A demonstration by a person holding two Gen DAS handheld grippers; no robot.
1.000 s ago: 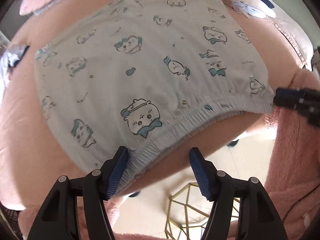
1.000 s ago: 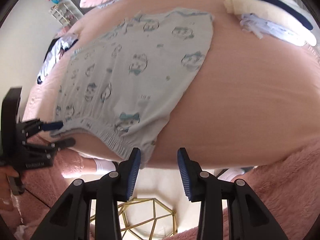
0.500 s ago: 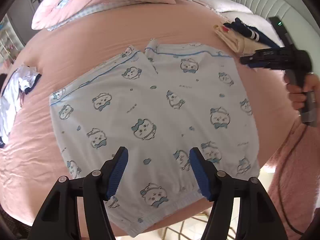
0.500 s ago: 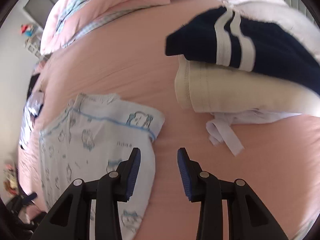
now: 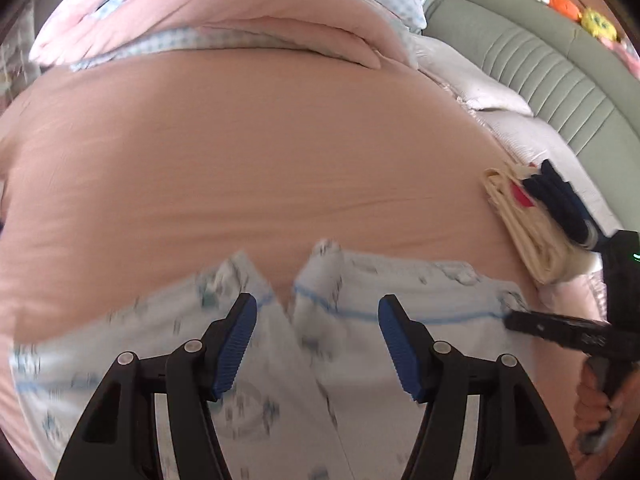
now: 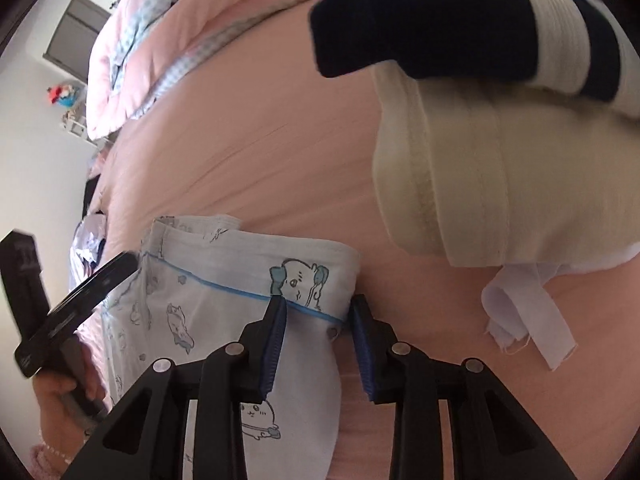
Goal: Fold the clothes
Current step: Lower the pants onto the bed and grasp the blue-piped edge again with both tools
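Light blue cartoon-print shorts lie flat on the pink bed sheet, leg hems toward the far side. My left gripper is open, hovering over the gap between the two leg hems. My right gripper is open, its blue pads on either side of the far right hem corner of the shorts, close to the cloth. The right gripper also shows in the left wrist view at the right hem corner. The left gripper shows in the right wrist view over the shorts' left part.
A folded pile of a cream garment with a navy striped garment on top lies just right of the shorts, with white straps below it. A pink quilt is bunched at the far side. A grey-green headboard is far right.
Both grippers have moved from the waistband at the bed's near edge across the shorts to the leg hems. The right gripper has come down around the hem corner.
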